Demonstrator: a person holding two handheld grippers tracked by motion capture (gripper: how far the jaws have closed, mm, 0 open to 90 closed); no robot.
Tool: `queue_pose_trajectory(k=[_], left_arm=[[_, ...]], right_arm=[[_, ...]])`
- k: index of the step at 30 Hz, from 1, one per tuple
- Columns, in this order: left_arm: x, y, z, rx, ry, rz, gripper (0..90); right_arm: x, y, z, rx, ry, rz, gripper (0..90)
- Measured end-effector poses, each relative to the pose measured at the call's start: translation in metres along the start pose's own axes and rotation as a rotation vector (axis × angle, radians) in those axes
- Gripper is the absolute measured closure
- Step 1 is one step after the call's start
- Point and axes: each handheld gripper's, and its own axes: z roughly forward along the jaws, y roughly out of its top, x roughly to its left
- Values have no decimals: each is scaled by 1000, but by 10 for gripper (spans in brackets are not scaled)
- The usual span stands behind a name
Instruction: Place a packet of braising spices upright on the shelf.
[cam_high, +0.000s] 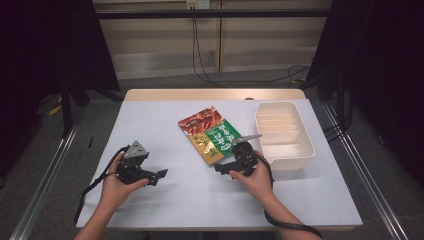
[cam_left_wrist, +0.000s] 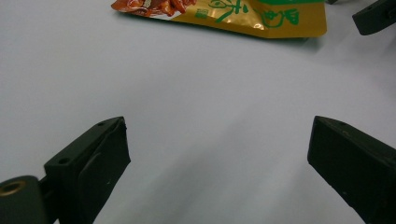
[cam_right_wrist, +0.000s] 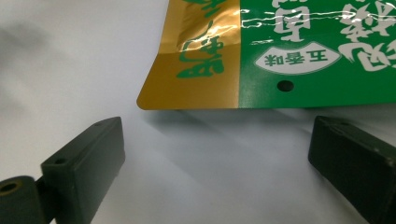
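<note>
A: Why is the right claw spread wide, holding nothing?

B: It points at the near edge of the green snack bag, just beside it, likely to pinch it.

A: And the left claw?

B: Spread too, waiting over bare bench. The 2 bags lie mid-bench, the gold bag under the green, beside the white tray near the right edge.
</note>
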Motion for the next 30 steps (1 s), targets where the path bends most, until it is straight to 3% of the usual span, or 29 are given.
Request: queue_pose_trajectory(k=[30], left_arm=[[0,0,0,8,25,21,60]], right_arm=[[-5,28,22,2,-8,72,29]])
